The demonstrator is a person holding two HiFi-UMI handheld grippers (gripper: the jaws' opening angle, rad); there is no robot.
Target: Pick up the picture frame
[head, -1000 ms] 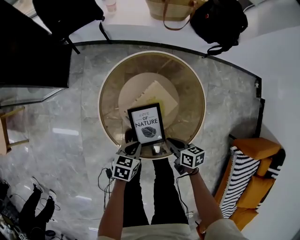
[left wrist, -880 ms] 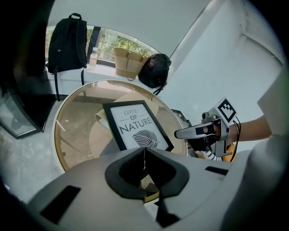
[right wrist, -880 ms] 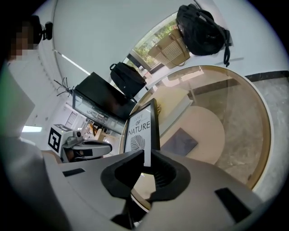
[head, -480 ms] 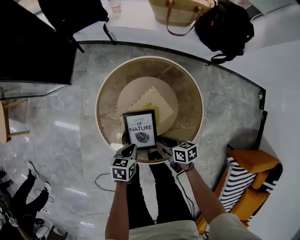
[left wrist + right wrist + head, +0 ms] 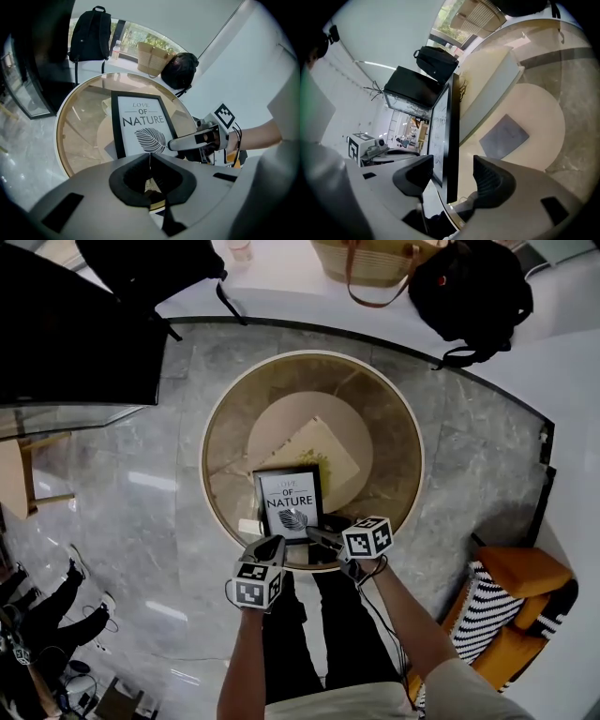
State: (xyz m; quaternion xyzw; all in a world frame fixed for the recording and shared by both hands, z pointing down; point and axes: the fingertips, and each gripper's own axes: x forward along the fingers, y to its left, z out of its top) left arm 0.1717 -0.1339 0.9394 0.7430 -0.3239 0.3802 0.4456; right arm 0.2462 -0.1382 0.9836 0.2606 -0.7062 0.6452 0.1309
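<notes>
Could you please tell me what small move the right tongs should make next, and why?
Probably close the right tongs on the picture frame. Their jaws have just been opening and now stand wide, straddling the frame's black edge without pressing on it, so a squeeze should secure it before any lift.

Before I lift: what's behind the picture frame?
A flat cream book lies behind the picture frame, its near corner covered by it. The frame's back and any stand are hidden.
</notes>
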